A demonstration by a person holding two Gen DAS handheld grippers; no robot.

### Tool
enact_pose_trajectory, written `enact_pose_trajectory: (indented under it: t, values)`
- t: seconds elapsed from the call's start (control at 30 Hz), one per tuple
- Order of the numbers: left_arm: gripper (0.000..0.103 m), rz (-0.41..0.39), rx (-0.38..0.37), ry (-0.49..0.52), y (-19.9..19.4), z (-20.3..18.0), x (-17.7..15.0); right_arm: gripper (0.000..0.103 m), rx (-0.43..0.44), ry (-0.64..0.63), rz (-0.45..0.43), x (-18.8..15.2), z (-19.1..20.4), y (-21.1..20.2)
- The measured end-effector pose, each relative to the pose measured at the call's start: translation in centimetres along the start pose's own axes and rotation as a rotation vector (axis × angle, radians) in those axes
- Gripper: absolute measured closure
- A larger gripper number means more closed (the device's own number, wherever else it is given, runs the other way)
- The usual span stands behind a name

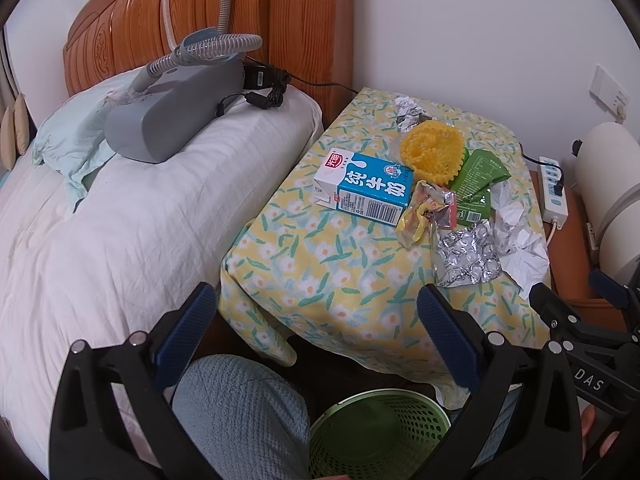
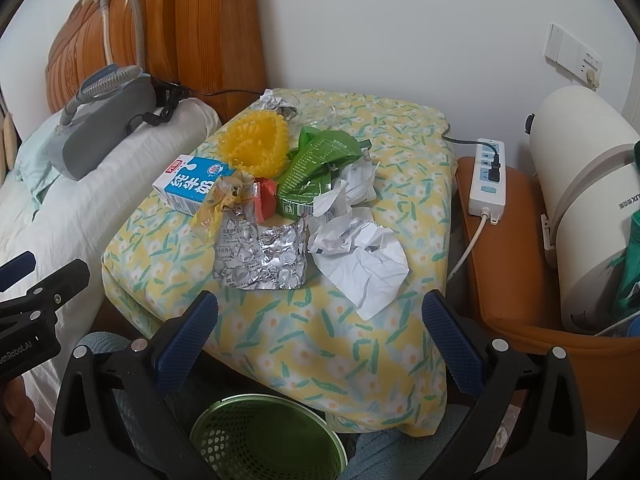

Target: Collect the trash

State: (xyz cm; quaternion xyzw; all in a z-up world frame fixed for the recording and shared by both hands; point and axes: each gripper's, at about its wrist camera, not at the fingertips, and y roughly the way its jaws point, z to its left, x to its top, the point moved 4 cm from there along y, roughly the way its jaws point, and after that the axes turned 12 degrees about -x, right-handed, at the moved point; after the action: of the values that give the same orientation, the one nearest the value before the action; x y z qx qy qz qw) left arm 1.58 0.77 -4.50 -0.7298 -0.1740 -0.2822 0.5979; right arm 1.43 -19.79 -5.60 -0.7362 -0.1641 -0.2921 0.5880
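Note:
Trash lies on a small table under a yellow flowered cloth [image 1: 320, 280] [image 2: 320, 344]: a blue milk carton [image 1: 368, 188] [image 2: 192, 186], a yellow spiky plastic piece [image 1: 432, 150] [image 2: 256, 146], a green packet [image 1: 478, 176] [image 2: 316, 164], a yellow-red wrapper [image 1: 424, 210] [image 2: 236, 200], a silver blister sheet [image 1: 468, 256] [image 2: 260, 258] and crumpled white paper [image 1: 520, 244] [image 2: 356, 256]. A green mesh bin [image 1: 376, 432] [image 2: 268, 440] stands on the floor below the table's near edge. My left gripper [image 1: 316, 316] and my right gripper [image 2: 320, 320] hover open above the near edge, holding nothing.
A bed with a white pillow [image 1: 160, 200] and a grey device with a hose [image 1: 172, 108] lies to the left. A white power strip [image 2: 488, 176] rests on an orange surface [image 2: 516, 264] at the right, beside a cream cylinder appliance [image 2: 588, 192]. A knee in blue fabric [image 1: 240, 412] is below.

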Motion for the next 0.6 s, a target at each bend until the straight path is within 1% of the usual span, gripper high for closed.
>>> enact_pose_trajectory:
  t: [0.6]
  values:
    - [0.007, 0.003, -0.004, -0.006, 0.23, 0.25, -0.17, 0.002, -0.001, 0.000, 0.012, -0.02, 0.01, 0.19]
